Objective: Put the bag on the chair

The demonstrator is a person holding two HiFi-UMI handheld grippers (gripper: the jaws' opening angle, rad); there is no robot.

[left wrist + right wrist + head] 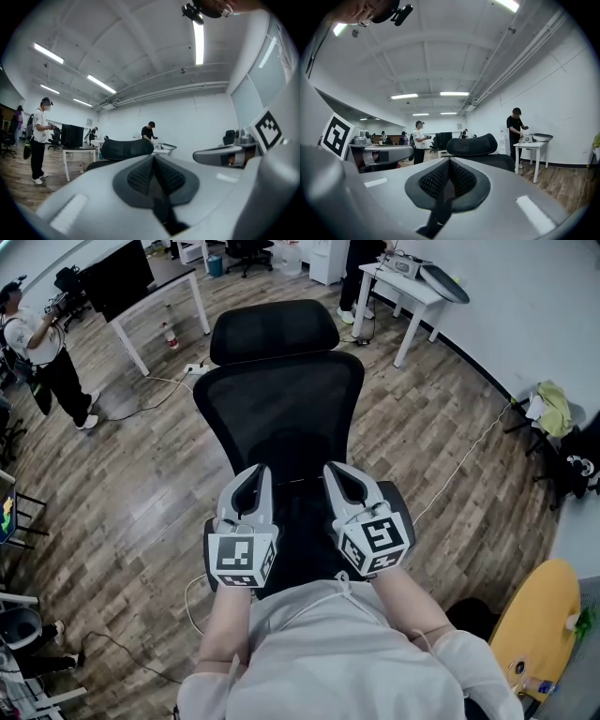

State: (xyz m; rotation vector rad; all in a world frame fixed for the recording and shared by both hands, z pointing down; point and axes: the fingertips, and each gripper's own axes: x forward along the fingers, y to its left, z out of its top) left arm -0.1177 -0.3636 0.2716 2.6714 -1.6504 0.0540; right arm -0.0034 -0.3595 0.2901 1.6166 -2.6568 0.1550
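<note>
The bag cannot be made out with any certainty in any view. The black mesh office chair (281,399) stands in front of the person with its back and headrest (274,331) facing them. Most of its seat is hidden behind the two grippers and the person's pale top, so what lies on the seat cannot be told.

The left gripper (253,474) and the right gripper (342,472) are held side by side just above the near edge of the chair, their tips pointing at the backrest. In each gripper view the ribbed pads meet along one line, so the jaws are fully closed with nothing between them.

The only print near the chair is the black-and-white square marker on each gripper's cube (242,554); it is a pattern, not letters.

Beyond the chair to the left is a white table (159,296) with a dark screen on it. A power strip (195,368) and cable lie on the wooden floor (122,493) between it and the chair. Further left a person in a white top (42,352) is standing. Beyond the chair to the right, a second white table (398,287) carries grey equipment too small to name. A person in black (361,277) stands at it, cut off by the top edge. A yellow rounded board (544,615) is cut off by the right edge, near the person's side of the chair.
</note>
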